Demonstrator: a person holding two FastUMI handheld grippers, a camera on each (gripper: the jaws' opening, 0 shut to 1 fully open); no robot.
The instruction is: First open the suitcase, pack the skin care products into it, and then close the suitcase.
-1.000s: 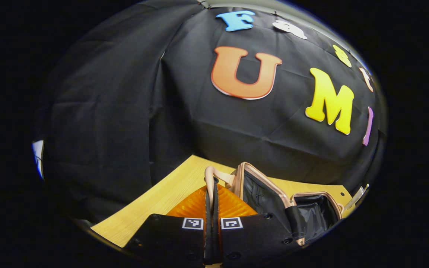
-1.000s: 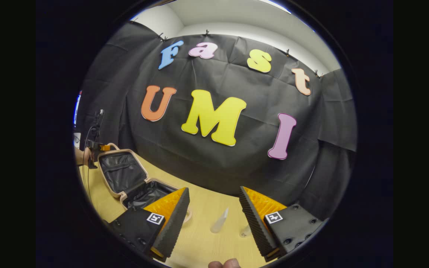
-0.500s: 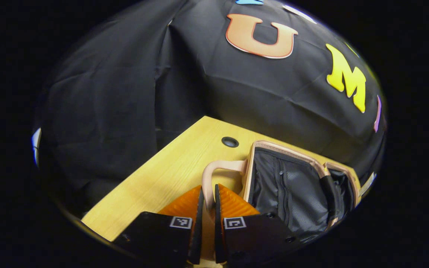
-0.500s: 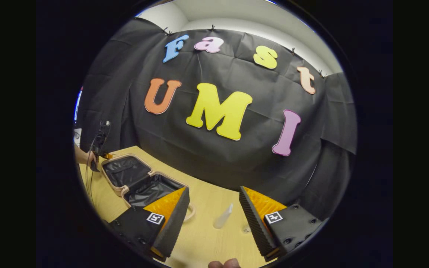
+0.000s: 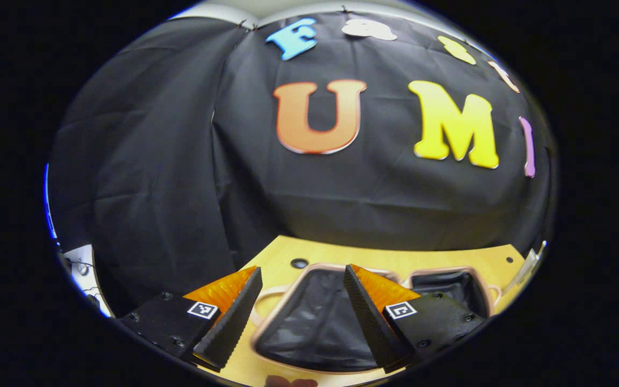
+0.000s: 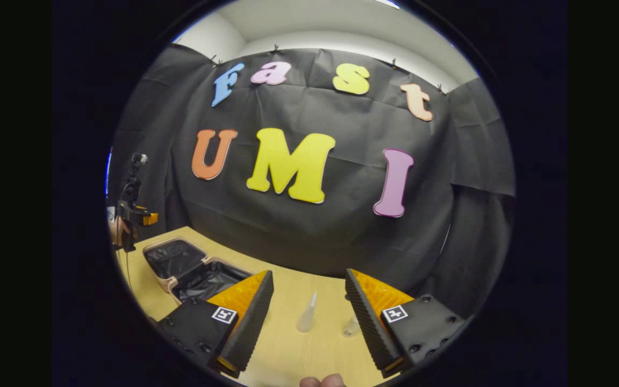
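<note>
On the yellow wooden surface (image 6: 288, 349) the small pink-rimmed suitcase with black lining (image 5: 315, 322) now lies fully open, both halves flat. Half a second ago the left gripper (image 5: 301, 317) had its fingers pressed on the pale looped handle while lowering the lid; now those fingers are spread wide and hold nothing, and the handle (image 5: 266, 301) lies free on the wood between them, at the lid's edge. By my reading the opening step is done and packing comes next.

Seen from the right gripper view, the open suitcase (image 6: 191, 269) sits well to the left, partly behind that gripper's own left finger. The right gripper (image 6: 309, 317) is also spread and empty, hovering above the wood. A slim translucent bottle with a pointed cap (image 6: 306, 317) stands upright almost midway between its fingers, farther off; a shorter clear bottle (image 6: 351, 325) stands just beside the right finger's inner face. The slim bottle looks the natural first pick.
</note>
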